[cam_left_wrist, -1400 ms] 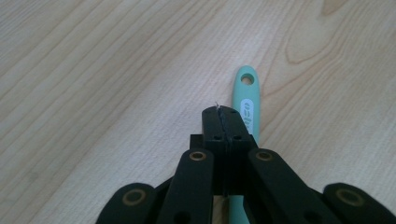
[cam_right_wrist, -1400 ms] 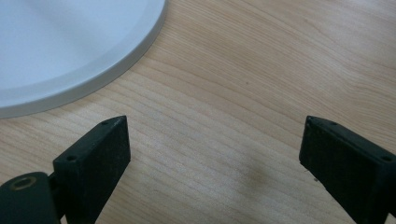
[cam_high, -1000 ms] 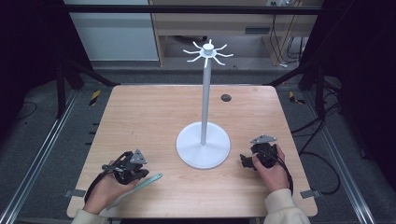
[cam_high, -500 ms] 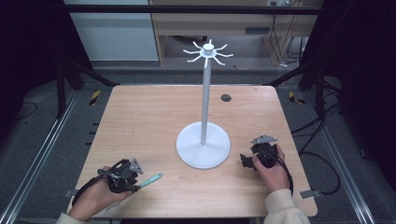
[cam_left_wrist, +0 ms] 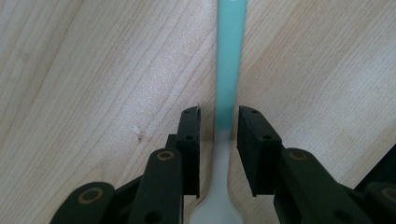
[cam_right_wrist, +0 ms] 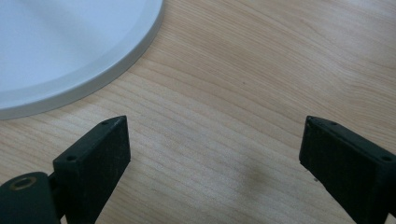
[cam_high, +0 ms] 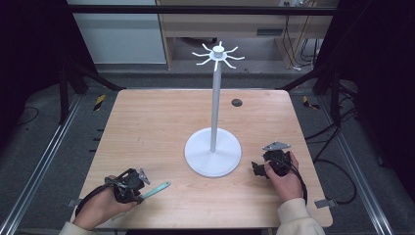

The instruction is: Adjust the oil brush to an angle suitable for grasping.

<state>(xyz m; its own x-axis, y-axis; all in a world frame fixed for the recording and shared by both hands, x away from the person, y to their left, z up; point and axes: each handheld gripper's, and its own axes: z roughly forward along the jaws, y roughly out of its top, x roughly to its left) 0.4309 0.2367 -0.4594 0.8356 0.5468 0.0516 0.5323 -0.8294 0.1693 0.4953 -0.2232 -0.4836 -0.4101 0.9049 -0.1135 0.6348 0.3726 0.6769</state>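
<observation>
Your utensil point(cam_left_wrist: 227, 93), a slim thing with a teal handle fading into a translucent white neck that widens at the bottom of the left gripper view, lies flat on the wooden table point(cam_high: 156, 127). Whether it is a spoon or a spatula you cannot tell, since the head is cut off. From the high view it sits near the table's front edge at about seven o'clock from the white stand point(cam_high: 213, 152), its handle tip pointing toward two o'clock.

Your left gripper point(cam_left_wrist: 218, 140) straddles the neck where teal meets white, jaws narrowed to either side. A sliver of wood shows between each pad and the handle, so they look not quite closed on it. Taking it low probably leaves the handle end free for a hook.

The stand's pole rises to a ring of radiating hooks point(cam_high: 218, 54).

Your right gripper point(cam_right_wrist: 212, 154) rests at four o'clock from the base, jaws spread wide over bare wood, likely waiting.
</observation>
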